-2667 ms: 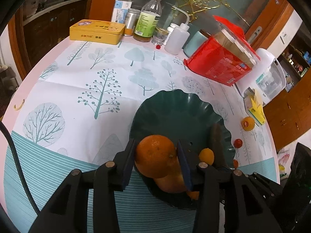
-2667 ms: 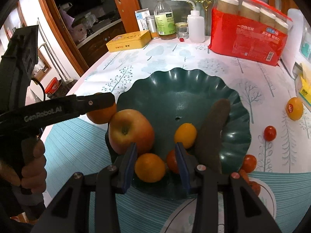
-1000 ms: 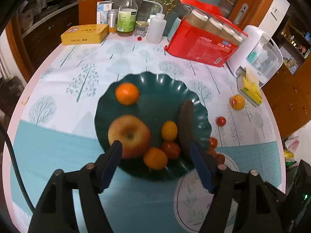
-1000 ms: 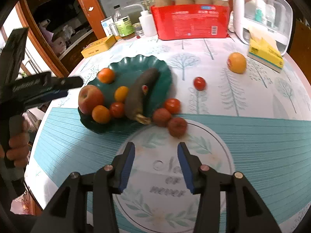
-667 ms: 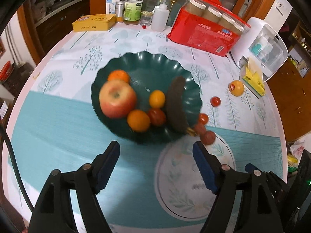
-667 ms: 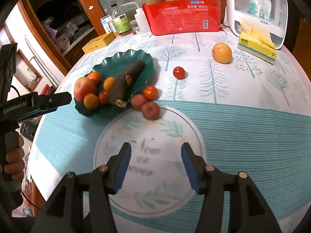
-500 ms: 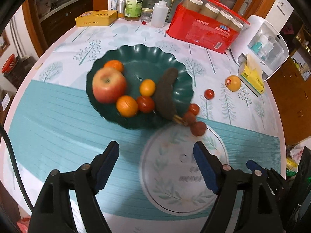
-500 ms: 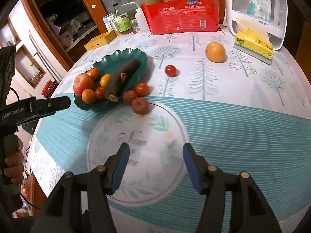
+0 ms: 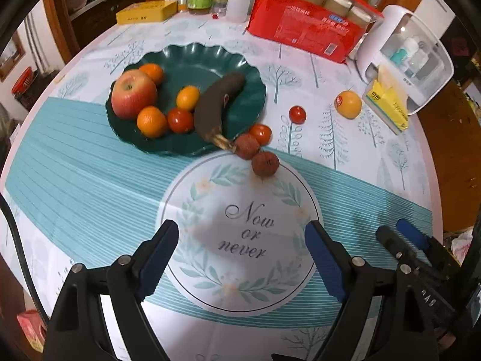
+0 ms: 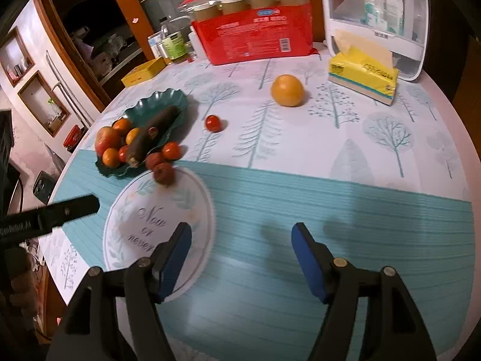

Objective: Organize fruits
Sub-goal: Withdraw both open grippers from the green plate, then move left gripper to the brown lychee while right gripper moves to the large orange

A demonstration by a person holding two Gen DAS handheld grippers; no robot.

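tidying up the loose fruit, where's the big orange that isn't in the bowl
In the right wrist view the big orange sits on the tablecloth, left of the yellow tissue pack and far right of the green bowl.

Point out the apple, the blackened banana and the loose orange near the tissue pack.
apple (image 9: 133,94): left wrist view, its red side.
blackened banana (image 9: 215,105): left wrist view, mid-body.
loose orange (image 10: 286,90): right wrist view, its centre.

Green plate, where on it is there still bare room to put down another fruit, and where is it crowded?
The green plate is bare across its far half, behind the banana and the small orange. Its near-left side is crowded: apple, two oranges, a tomato. Loose fruit crowds its near-right rim.
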